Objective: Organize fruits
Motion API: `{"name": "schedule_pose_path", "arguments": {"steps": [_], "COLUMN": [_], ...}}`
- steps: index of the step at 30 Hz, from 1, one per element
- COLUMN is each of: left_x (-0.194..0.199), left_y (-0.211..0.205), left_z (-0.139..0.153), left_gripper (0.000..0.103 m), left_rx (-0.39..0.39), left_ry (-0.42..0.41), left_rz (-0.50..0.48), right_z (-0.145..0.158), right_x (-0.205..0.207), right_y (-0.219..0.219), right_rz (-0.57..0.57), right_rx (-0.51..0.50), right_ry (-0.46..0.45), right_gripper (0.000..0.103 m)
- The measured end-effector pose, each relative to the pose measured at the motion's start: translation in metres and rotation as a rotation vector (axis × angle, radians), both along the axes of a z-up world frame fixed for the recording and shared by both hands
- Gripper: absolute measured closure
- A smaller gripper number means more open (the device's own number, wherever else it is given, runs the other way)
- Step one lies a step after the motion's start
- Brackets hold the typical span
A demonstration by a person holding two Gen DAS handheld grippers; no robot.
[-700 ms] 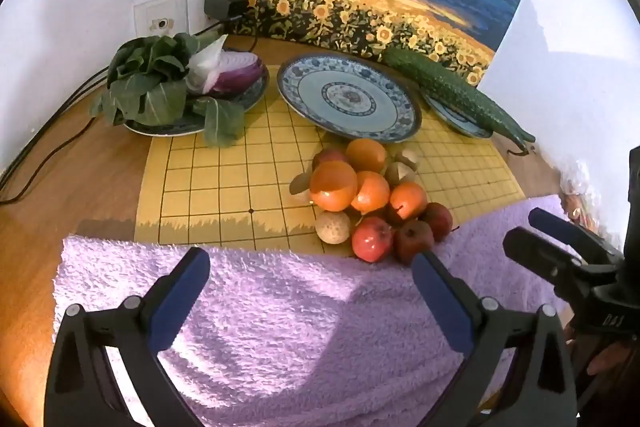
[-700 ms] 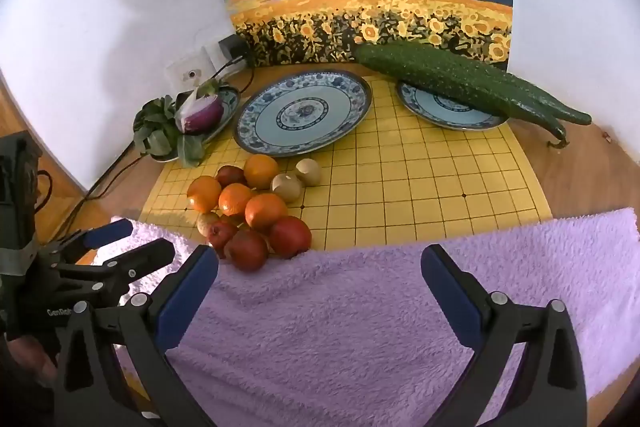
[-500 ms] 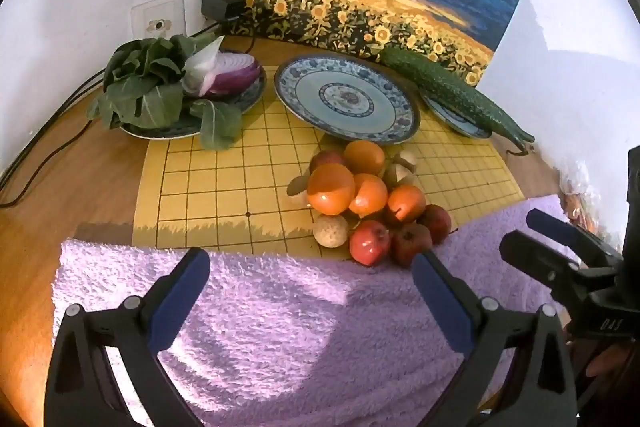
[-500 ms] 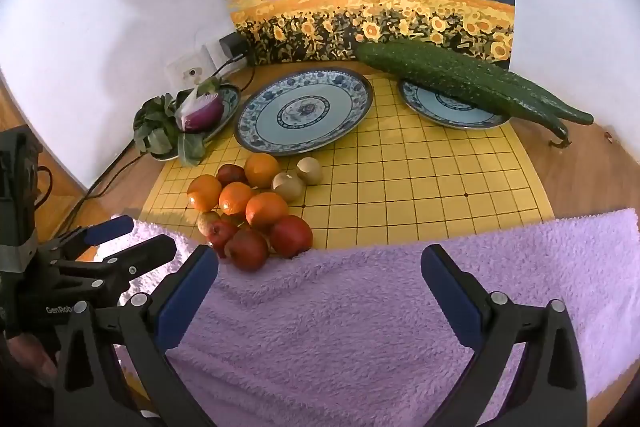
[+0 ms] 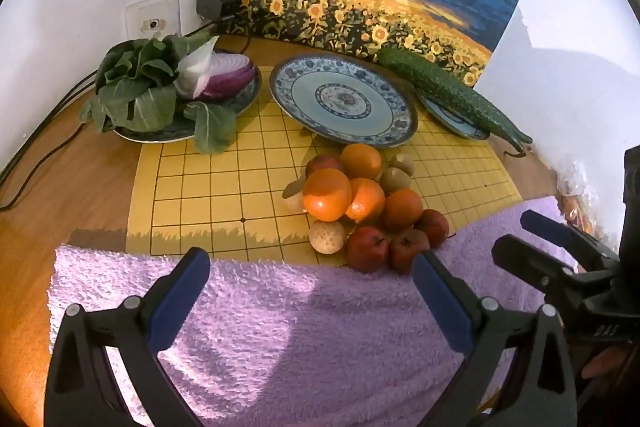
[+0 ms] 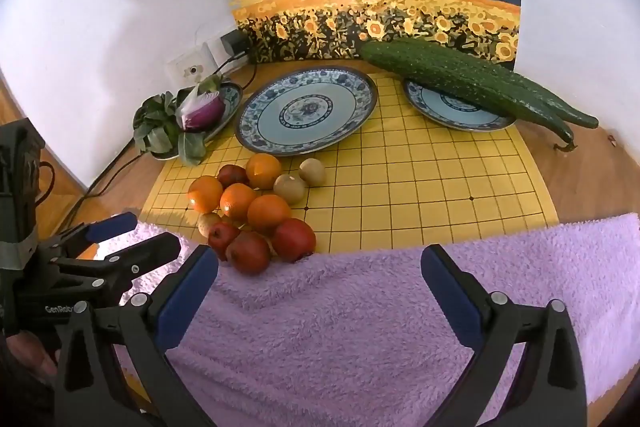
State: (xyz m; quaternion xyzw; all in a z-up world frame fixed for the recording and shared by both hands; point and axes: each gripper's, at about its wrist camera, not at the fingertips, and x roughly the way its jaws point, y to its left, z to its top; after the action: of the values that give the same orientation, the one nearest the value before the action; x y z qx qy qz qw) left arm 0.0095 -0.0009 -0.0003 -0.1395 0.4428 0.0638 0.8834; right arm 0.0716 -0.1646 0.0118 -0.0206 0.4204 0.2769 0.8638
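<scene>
left wrist view
- left gripper: jaws wide apart, nothing between them, hanging over the purple towel
- change: fruit pile sits slightly lower and closer in frame than half a second ago; small creep forward, no contact
- fruit pile: on the yellow grid mat, just in front of the empty blue-patterned plate; oranges on top, red apples at the towel edge, brownish kiwi-like fruits at the back
- nearest red apple: touching the towel edge, just ahead of the right-hand finger
- right gripper: seen at the right edge, jaws apart, empty

right wrist view
- right gripper: jaws released, empty, above the towel
- change: almost none; pile and plates sit about where they were
- fruit pile: ahead and to the left, untouched
- cucumbers: lying across the small plate, far right
- leafy greens and red onion: on the far-left plate
- left gripper: at the left edge, open

task meaning
- stage: approach only, nothing picked yet; the centre plate looks the likely spot for the fruit, my guess
</scene>
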Motion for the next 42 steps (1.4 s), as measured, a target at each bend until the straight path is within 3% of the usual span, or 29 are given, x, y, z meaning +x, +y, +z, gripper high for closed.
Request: {"name": "schedule_pose_path", "arguments": {"steps": [42], "left_x": [0.021], "left_y": [0.004], "left_z": [0.001], "left_gripper": [0.000], "left_rx": [-0.027], "left_ry": [-0.007], "left_rz": [-0.054], "right_z": [0.007], "right_x": [0.016], "right_y": [-0.001], "right_rz": [-0.005], "right_rx": [0.001], "right_ry": [0.012], "right_gripper": [0.000]}}
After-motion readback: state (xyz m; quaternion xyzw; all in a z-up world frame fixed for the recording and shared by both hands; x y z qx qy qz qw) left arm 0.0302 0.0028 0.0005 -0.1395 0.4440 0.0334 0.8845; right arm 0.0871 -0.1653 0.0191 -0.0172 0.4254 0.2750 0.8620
